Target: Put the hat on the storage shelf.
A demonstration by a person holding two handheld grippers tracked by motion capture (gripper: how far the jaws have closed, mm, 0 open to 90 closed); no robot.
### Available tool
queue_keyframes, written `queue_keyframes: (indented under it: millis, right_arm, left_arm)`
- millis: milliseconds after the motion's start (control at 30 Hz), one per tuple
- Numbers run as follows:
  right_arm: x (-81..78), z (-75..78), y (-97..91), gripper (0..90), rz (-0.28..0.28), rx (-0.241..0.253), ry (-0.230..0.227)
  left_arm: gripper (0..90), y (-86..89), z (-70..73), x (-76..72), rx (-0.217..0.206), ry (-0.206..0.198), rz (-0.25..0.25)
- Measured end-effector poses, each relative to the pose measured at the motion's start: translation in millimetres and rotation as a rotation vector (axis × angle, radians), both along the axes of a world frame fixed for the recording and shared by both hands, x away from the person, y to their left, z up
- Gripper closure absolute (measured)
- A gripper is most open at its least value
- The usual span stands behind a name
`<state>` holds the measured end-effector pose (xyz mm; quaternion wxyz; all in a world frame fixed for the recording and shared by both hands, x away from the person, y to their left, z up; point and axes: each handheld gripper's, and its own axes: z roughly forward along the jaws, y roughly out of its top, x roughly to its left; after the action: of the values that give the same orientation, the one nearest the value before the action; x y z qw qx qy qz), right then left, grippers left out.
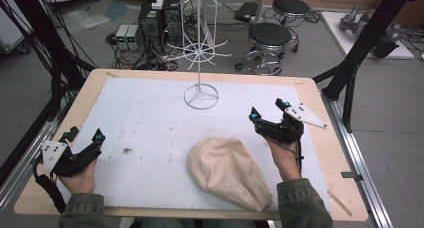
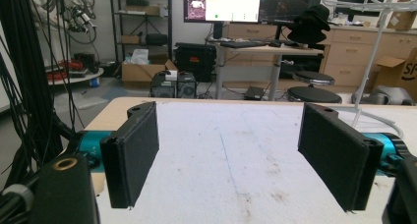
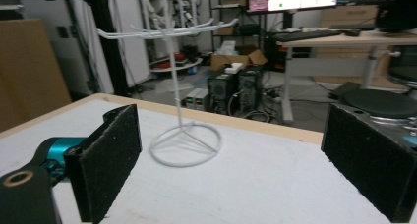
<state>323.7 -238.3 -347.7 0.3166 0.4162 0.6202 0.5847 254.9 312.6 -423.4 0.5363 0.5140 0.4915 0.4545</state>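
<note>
Both sets of jaws stood spread and empty: the left gripper [image 1: 82,138] at the near left edge, the right gripper [image 1: 266,111] right of centre. The beige cap [image 1: 227,172] lay near, between them, the white wire stand [image 1: 201,95] far behind. Probably best to pinch the cap's rim, not its soft crown.
</note>
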Motion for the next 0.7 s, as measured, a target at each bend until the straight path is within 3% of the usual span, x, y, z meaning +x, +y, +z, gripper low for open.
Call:
queue_keyframes:
  millis: [367,533,700]
  right_arm:
    - [15.4,-4.7,16.7,7.2,0.075,-0.009,0.025]
    - [23.4,-5.7,31.7,7.3,0.136,-0.047,0.046]
    - [29.1,-5.4,37.3,7.2,0.156,-0.035,0.067]
  left_arm:
    - [23.4,1.2,-0.6,0.6,0.0,0.003,0.001]
    - [23.4,1.6,-0.6,0.4,-0.001,0.001,0.001]
    - [23.4,1.6,-0.4,0.4,-0.004,0.001,0.002]
